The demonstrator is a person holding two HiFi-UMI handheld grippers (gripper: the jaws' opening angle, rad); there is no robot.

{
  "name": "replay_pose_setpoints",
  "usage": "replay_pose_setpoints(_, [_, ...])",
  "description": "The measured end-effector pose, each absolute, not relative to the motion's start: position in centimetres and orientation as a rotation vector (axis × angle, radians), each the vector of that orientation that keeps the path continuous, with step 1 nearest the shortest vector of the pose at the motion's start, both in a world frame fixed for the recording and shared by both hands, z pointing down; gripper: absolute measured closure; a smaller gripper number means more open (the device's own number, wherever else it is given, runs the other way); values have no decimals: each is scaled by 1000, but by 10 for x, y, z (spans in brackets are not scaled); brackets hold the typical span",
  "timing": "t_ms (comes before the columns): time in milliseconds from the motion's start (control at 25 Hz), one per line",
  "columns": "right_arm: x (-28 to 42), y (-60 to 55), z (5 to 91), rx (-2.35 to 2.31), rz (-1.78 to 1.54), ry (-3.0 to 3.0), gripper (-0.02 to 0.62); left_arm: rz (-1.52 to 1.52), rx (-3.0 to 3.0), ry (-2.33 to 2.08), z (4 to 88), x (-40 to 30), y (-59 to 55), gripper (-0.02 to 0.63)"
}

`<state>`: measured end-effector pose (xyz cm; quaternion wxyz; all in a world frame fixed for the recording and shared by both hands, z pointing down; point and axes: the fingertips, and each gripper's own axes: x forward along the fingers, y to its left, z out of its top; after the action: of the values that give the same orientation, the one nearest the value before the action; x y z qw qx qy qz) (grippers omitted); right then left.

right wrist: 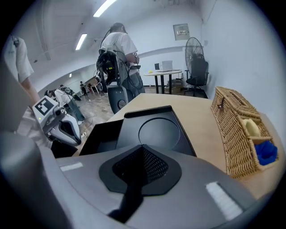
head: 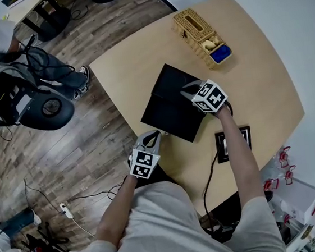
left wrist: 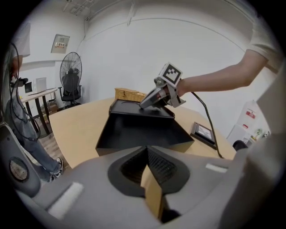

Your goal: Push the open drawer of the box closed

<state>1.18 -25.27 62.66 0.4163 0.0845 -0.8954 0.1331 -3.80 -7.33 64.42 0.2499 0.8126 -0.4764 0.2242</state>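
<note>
The black box [head: 170,81] is seen on the pale wooden table [head: 255,89], close to the edge on the person's left. Its drawer [head: 165,119] is drawn well out. The drawer's open end is turned toward that edge, so the line of travel is laid roughly from the right gripper's side across to the left's. A round outline [right wrist: 158,132] is pressed into the lid. Beyond it, a wicker basket [head: 197,30] stands apart from the box, with something blue [head: 221,53] tucked in one end.

Now the right gripper [head: 187,89]: its jaws are brought together with nothing held, and the tips are set down on the box lid, seemingly touching it. The left gripper [head: 153,135] is held just off the drawer's front and aimed straight along it. Its jaws are likewise pressed together on nothing, and contact with the drawer cannot be made out.

As for writing, only black-and-white square patterns are carried on the marker cubes. A notice [left wrist: 59,43] is hung on the far wall, its print too small to be read. The face of the black-framed panel [head: 233,142] lying beside the box is equally illegible.
</note>
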Motion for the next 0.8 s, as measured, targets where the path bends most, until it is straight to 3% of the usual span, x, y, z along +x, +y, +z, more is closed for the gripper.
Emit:
replay_pose_setpoints(360, [11, -251, 622, 220, 311, -2312, 597, 609, 2184, -1284, 666, -23, -65, 548])
replay_pose_setpoints(800, [13, -249, 622, 241, 214, -2342, 597, 605, 2177, -1235, 676, -12, -60, 465])
